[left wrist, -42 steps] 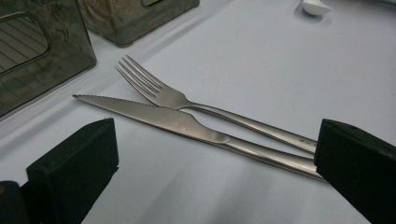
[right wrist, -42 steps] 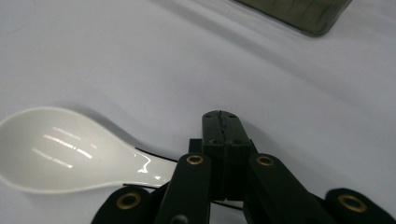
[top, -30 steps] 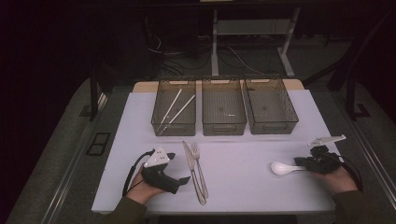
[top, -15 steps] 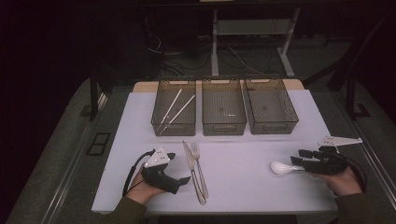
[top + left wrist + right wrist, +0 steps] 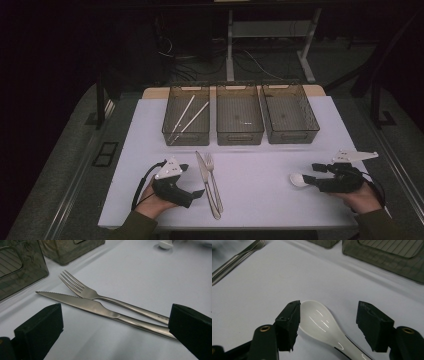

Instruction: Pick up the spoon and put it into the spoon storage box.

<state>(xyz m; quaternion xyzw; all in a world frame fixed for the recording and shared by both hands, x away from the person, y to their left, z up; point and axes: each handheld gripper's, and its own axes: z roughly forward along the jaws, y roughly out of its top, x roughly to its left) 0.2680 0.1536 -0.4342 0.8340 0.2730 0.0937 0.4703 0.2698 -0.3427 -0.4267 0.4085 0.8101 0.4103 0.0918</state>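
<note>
Right gripper (image 5: 328,325): jaws have just been opening and now stand spread, the white spoon (image 5: 324,326) lying between them on the white table (image 5: 260,200). One pad touches or nearly touches the bowl's edge; the other stands clear, so nothing is pinched. Compared with a second ago the spoon sits in the same spot, just ahead of this gripper. Reads as a release or a re-grip; the spoon is not yet sorted.

Left gripper (image 5: 112,322): jaws spread, resting low, the knife (image 5: 100,308) and fork (image 5: 105,298) lying side by side just ahead, untouched.

Beyond both, three bins (image 5: 240,120) in a row; the one farthest from the right gripper holds chopsticks (image 5: 187,117). Bare table lies between spoon and bins. The near table edge is close behind both hands
</note>
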